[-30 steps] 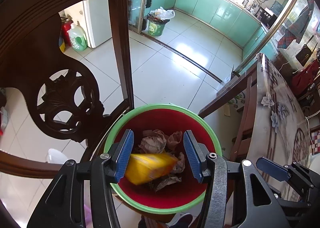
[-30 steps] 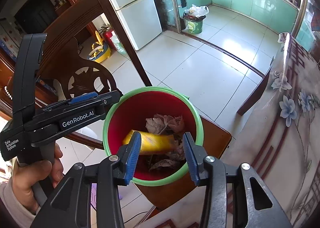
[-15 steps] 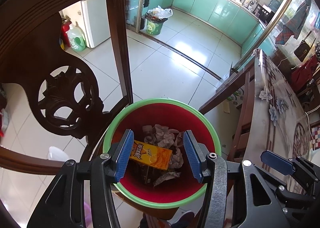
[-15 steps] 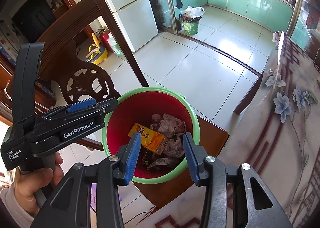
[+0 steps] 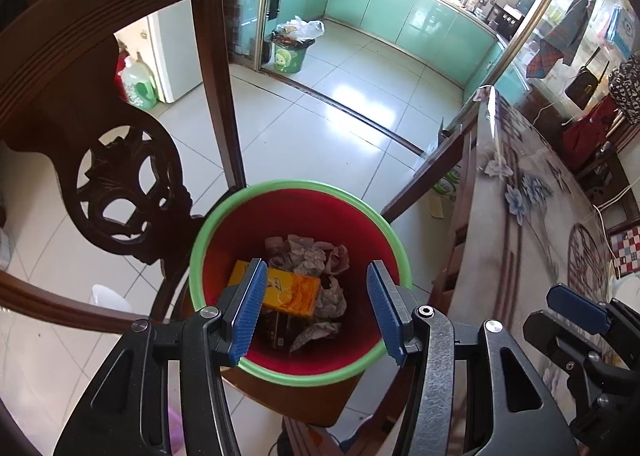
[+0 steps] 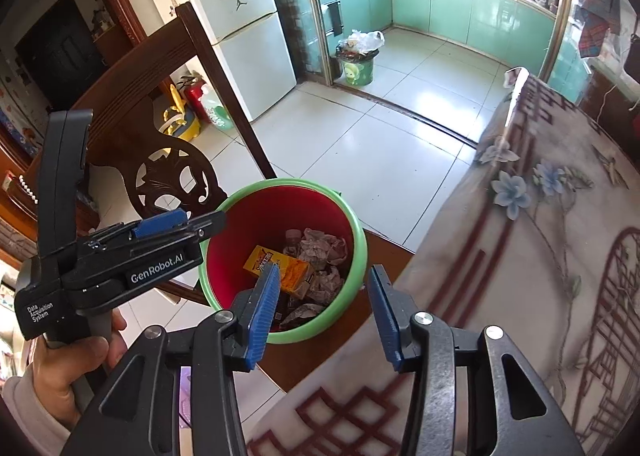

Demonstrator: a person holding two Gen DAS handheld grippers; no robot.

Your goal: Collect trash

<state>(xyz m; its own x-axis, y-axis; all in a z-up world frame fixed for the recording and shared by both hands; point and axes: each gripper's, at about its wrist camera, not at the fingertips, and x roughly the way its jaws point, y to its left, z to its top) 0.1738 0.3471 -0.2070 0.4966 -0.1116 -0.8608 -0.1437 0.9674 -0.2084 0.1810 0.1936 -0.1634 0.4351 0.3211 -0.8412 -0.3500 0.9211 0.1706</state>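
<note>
A yellow-orange carton (image 5: pixel 288 292) lies flat on crumpled paper (image 5: pixel 316 256) inside the red, green-rimmed bin (image 5: pixel 300 374), which stands on a wooden chair seat (image 6: pixel 384 256) beside the table (image 6: pixel 540 256). Above it, the left hand-held gripper (image 5: pixel 316 312) is released and empty; the right hand-held gripper (image 6: pixel 324 312), jaws just widened, grips nothing.

Both tilt steeply downward: the left hand-held gripper (image 5: pixel 316 308) is open and empty; the right hand-held gripper (image 6: pixel 324 312), just opening wider, holds nothing.
</note>
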